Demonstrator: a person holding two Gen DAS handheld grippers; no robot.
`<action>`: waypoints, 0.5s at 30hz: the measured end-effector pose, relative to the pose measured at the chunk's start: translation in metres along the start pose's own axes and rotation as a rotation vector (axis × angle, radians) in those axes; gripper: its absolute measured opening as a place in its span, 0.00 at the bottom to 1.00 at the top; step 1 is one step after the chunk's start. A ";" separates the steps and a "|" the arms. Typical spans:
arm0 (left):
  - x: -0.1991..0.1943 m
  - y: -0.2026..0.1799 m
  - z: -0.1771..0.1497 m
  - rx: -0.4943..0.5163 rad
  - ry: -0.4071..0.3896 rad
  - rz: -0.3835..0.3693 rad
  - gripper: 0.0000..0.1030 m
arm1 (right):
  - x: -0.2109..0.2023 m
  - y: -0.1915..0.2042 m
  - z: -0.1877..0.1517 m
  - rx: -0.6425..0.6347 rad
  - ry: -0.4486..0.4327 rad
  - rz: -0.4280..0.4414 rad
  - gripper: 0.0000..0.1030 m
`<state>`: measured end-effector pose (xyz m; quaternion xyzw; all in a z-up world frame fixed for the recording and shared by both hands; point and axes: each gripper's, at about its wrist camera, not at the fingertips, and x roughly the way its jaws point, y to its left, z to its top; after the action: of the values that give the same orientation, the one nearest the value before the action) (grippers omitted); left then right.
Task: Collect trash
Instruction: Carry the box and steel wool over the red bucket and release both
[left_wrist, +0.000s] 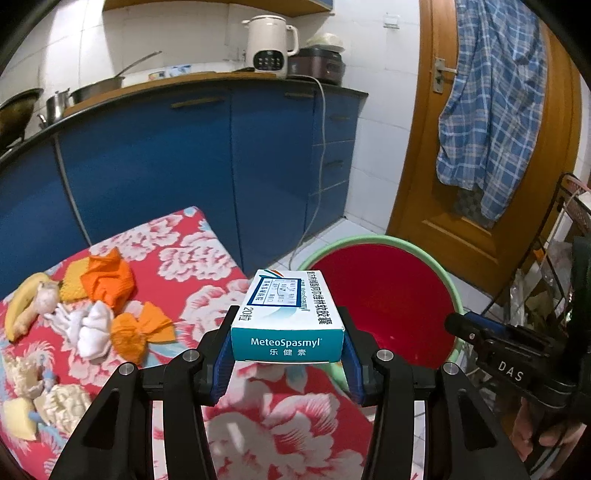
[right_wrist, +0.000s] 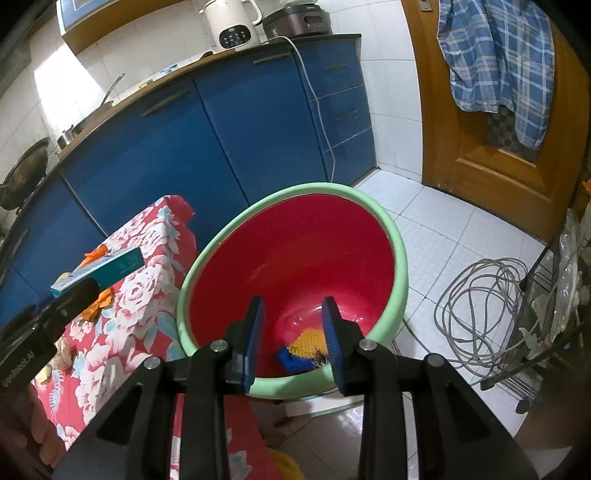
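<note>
Past the table's (left_wrist: 280, 424) right edge, left gripper (left_wrist: 288, 332) is clamped on the medicine box (left_wrist: 286, 317), right gripper (right_wrist: 293, 332) hangs empty-jawed over the red bin (right_wrist: 295, 258), so next I'd carry the box over the rim and drop it.

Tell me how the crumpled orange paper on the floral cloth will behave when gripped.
The orange paper looks loosely crumpled, so it will probably crush and give between the pads. It is likely very light. Its creased surface should grip well; rolling seems unlikely on the floral cloth.

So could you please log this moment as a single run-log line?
left gripper: shut on medicine box | right gripper: open, empty, above red bin | bin holds yellow and blue scraps
</note>
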<state>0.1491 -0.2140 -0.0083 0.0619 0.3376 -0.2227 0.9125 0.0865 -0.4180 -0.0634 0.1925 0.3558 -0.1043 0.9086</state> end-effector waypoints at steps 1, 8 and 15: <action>0.003 -0.003 0.000 0.005 0.004 -0.002 0.49 | 0.000 -0.001 0.000 0.003 0.000 0.000 0.33; 0.023 -0.018 0.002 0.021 0.034 -0.021 0.49 | -0.007 -0.008 0.000 0.009 -0.010 -0.001 0.34; 0.039 -0.033 0.001 0.046 0.067 -0.060 0.50 | -0.016 -0.015 0.002 0.026 -0.027 -0.009 0.34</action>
<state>0.1612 -0.2580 -0.0314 0.0802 0.3647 -0.2556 0.8918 0.0713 -0.4311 -0.0554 0.2012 0.3429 -0.1153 0.9103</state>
